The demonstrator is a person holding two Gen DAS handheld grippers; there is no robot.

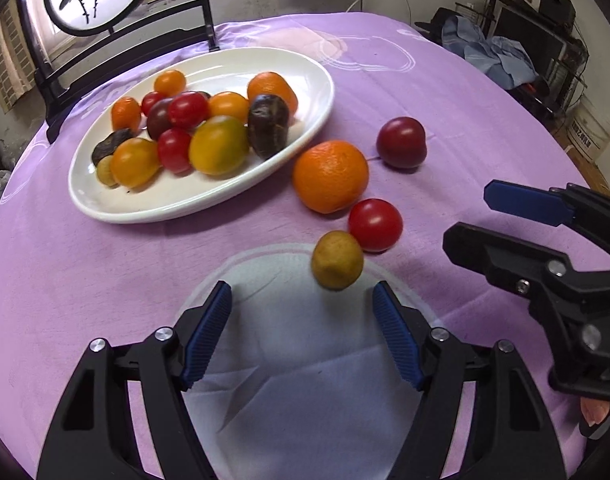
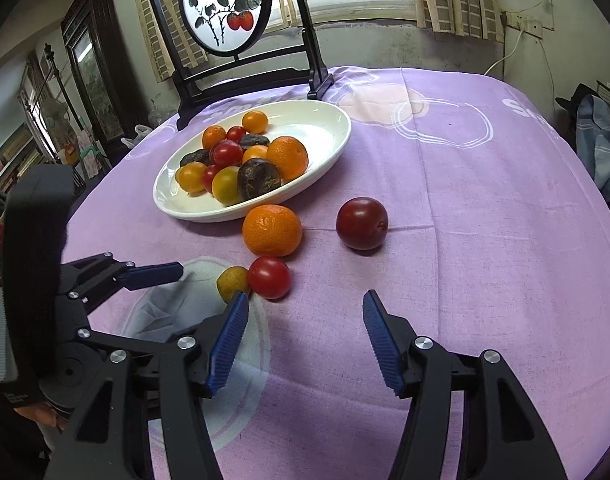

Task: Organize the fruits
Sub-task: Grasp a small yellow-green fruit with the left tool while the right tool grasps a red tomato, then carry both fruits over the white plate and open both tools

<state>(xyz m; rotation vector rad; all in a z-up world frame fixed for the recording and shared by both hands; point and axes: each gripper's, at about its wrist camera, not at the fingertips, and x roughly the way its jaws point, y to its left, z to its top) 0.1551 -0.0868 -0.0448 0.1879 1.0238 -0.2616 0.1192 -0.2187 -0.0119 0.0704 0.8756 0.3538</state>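
A white oval plate (image 1: 305, 76) at the back left holds several small tomatoes, oranges and dark fruits. On the purple cloth beside it lie an orange (image 1: 331, 176), a dark red plum (image 1: 401, 142), a red tomato (image 1: 375, 224) and a small yellow-green fruit (image 1: 337, 260). My left gripper (image 1: 301, 296) is open and empty, and the yellow-green fruit lies just beyond its fingertips. My right gripper (image 2: 305, 300) is open too, with bare cloth between its fingers; the red tomato (image 2: 269, 278) sits just ahead of its left finger. The plum (image 2: 362, 223) lies farther ahead.
A round painted screen on a black stand (image 2: 225, 8) rises behind the plate (image 2: 325, 128). The purple cloth (image 2: 465, 200) drapes a round table whose edge drops off on the right. Clothes (image 1: 501, 56) and a white bucket (image 1: 589, 128) lie beyond it.
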